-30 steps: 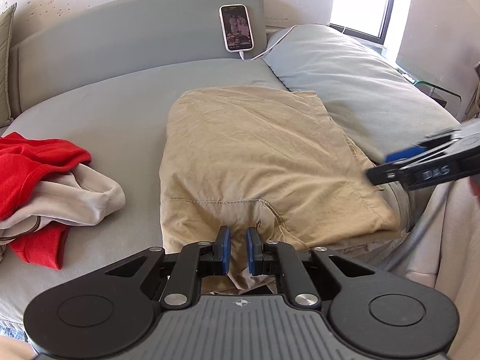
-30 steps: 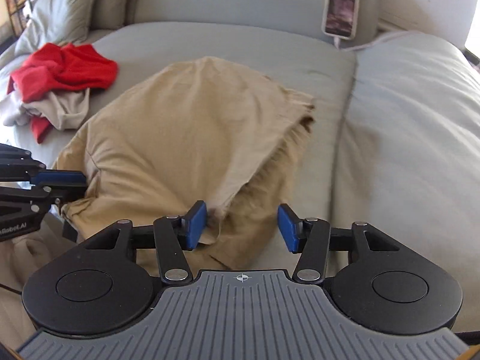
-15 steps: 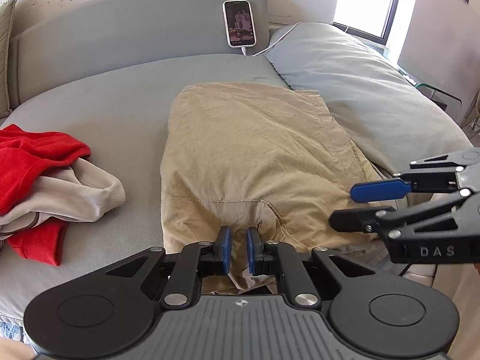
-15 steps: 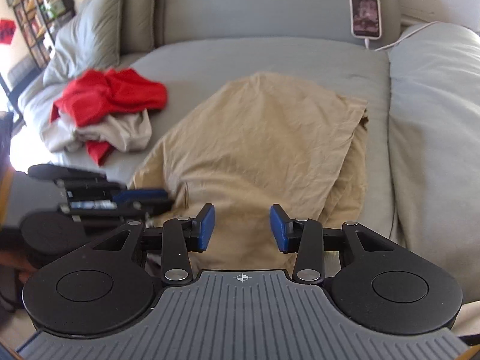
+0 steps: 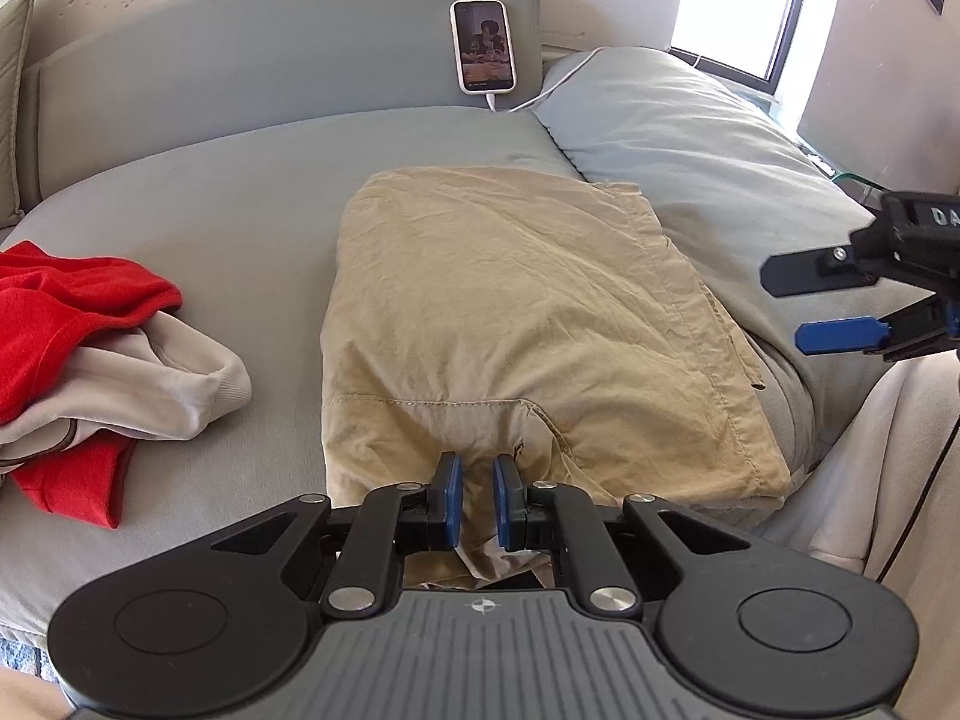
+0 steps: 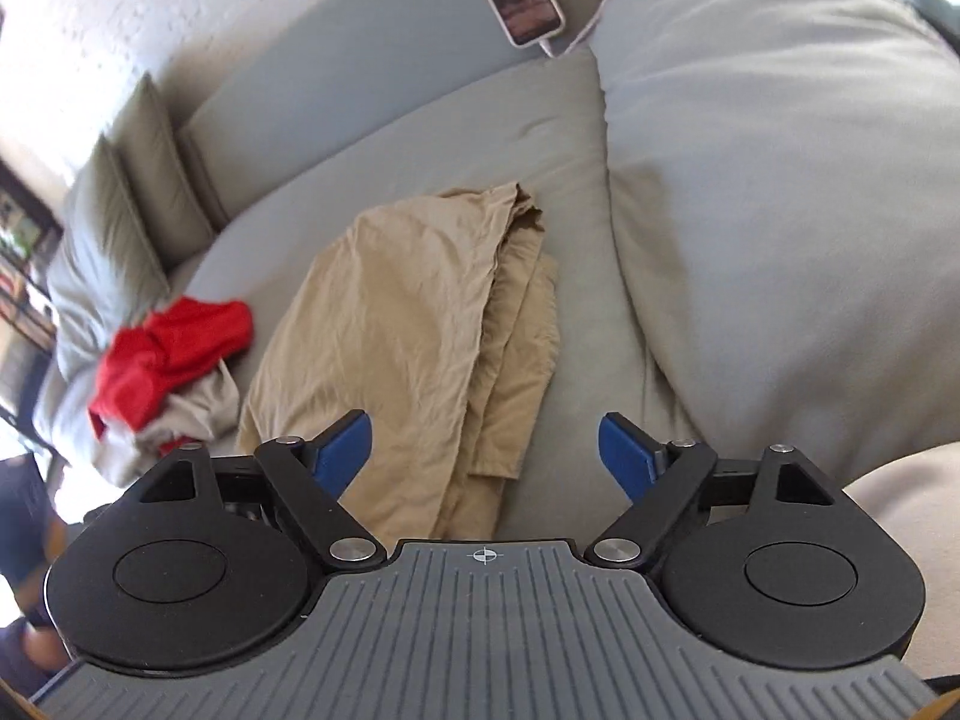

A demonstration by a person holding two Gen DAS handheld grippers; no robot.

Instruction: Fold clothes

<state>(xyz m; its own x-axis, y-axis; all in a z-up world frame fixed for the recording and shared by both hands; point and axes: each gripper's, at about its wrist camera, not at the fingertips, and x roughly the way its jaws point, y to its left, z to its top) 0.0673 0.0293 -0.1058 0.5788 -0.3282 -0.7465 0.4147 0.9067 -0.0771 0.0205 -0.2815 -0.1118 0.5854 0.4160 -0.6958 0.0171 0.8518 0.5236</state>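
The trousers (image 5: 516, 324) lie folded on the bed (image 5: 198, 192), between the red-and-beige heap (image 5: 90, 354) and the duvet (image 5: 690, 138). My left hand-held gripper (image 5: 477, 501) is clenched on their near edge, which I judge pins that end so the fold cannot slide. My right hand-held gripper (image 6: 483, 450) hangs over their right side with its jaws opening and no cloth pinched between them, probably readying for a fresh grip on the layered edge there.
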